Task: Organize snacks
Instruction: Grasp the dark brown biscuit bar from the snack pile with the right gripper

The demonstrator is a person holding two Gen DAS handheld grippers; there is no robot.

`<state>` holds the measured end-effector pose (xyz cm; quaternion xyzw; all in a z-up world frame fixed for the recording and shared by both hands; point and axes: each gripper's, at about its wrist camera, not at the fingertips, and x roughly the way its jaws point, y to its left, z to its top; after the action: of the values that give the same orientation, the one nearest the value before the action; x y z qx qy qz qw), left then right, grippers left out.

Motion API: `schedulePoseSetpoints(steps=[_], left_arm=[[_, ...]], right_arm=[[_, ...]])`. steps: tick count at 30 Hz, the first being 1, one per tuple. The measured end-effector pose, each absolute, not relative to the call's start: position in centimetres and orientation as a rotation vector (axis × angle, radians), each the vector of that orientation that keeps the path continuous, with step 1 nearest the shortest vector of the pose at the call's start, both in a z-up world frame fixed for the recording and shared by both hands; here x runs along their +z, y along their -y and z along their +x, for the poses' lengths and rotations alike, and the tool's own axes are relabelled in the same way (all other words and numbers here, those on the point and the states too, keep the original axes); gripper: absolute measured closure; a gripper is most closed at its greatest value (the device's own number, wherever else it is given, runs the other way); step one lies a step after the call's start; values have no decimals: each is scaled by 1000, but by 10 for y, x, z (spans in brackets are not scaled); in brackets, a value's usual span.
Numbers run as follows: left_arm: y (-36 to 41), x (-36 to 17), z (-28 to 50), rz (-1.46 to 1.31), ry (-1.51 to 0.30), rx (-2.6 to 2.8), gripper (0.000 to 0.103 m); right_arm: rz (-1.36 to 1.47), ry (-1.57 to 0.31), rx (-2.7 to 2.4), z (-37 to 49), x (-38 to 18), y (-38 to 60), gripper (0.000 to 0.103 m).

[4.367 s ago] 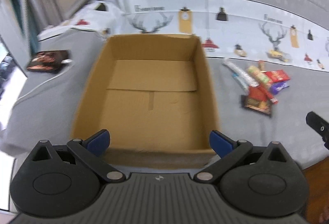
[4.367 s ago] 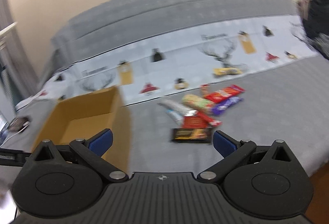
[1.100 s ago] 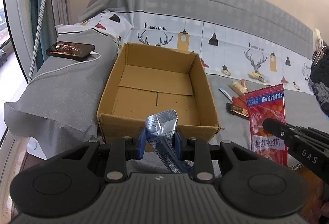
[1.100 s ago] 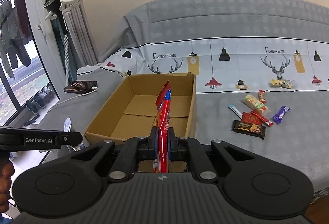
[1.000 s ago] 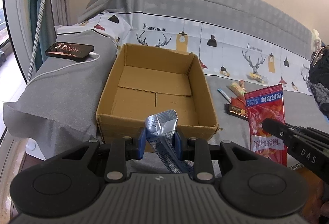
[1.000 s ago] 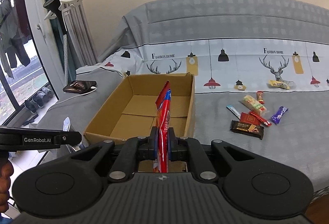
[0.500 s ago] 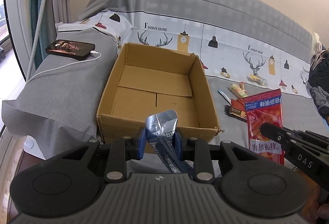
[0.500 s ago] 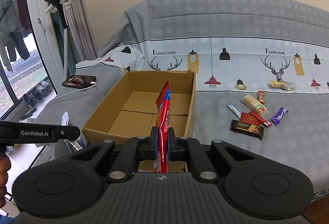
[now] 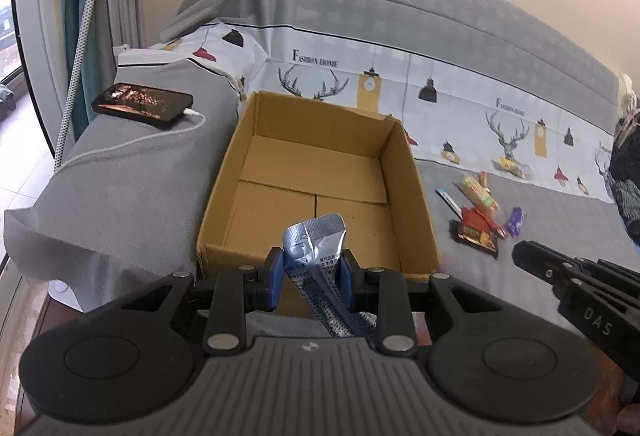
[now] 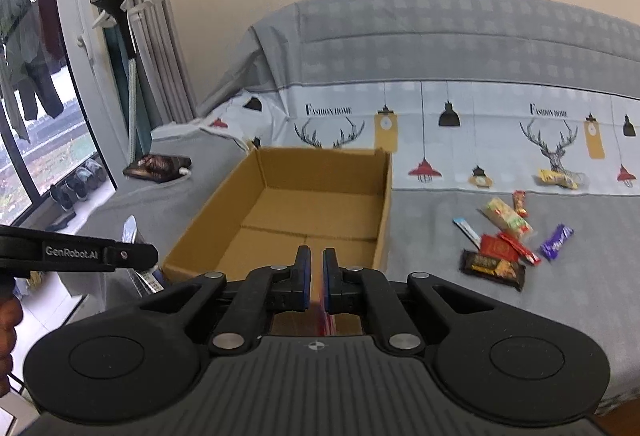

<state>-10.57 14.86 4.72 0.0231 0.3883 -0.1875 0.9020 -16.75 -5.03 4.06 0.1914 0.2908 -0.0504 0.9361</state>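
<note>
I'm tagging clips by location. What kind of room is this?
Probably a home living room: a covered sofa, window curtains, a charging phone, with a cardboard box set on the seat.

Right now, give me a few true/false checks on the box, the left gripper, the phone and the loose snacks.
1. The cardboard box has nothing in it. True.
2. The left gripper is clamped on a silver packet. True.
3. The phone lies inside the box. False: it lies outside, on the grey cover to the box's left, with a cable plugged in.
4. The loose snacks lie left of the box. False: they lie to its right.
</note>
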Motion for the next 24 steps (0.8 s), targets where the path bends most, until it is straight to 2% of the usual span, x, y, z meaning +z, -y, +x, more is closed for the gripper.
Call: schedulePoseSetpoints(steps=[2, 7, 15, 17, 18, 19, 20, 24], left_arm=[[-147, 50, -96, 51, -792, -378, 71], [-140, 55, -65, 56, -757, -353, 71], [-124, 45, -12, 57, -792, -324, 71], [-116, 40, 1, 63, -805, -327, 71], [-110, 37, 9, 65, -815, -327, 71], [-106, 34, 14, 67, -823, -327, 71], [-101, 30, 20, 71, -833, -327, 71], [-80, 13, 41, 95, -866, -316, 71]], right_arm=[[384, -577, -98, -159, 44, 52, 101], [390, -549, -94, -134, 44, 64, 101], [489, -657, -264, -125, -7, 123, 99], [504, -680, -305, -121, -23, 143, 90], [503, -693, -331, -118, -32, 153, 73], [493, -716, -353, -113, -42, 162, 48], [481, -739, -369, -108, -52, 169, 39], [364, -827, -397, -81, -102, 197, 35]])
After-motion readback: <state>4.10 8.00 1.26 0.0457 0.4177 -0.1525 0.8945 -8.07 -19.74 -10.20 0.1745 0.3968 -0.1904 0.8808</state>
